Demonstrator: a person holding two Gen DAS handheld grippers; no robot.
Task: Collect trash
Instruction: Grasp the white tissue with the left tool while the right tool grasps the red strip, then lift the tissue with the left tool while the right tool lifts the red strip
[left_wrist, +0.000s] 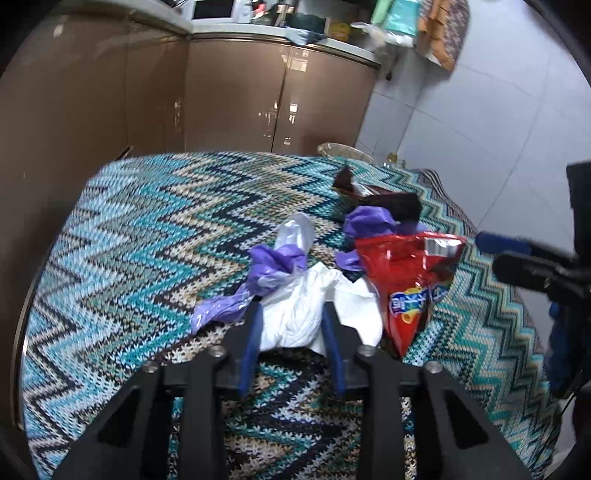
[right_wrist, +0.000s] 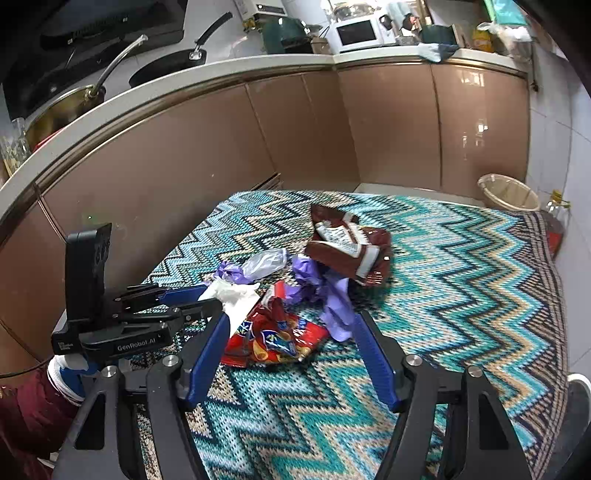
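My left tongs (left_wrist: 291, 314) pinched the white tissue (left_wrist: 295, 314); my right tongs (right_wrist: 290, 325) stood spread around the red snack bag (right_wrist: 273, 339). Far beyond them, the lined bin (right_wrist: 508, 192) showed no contents I could tell.

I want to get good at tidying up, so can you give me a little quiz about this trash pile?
1. True or false: the red snack bag lies inside the bin.
2. What sits between the left tongs? A: white tissue. B: spoon. C: banana peel.
3. Fill in: the right tongs stand ___.
Key: 1 false; 2 A; 3 open.
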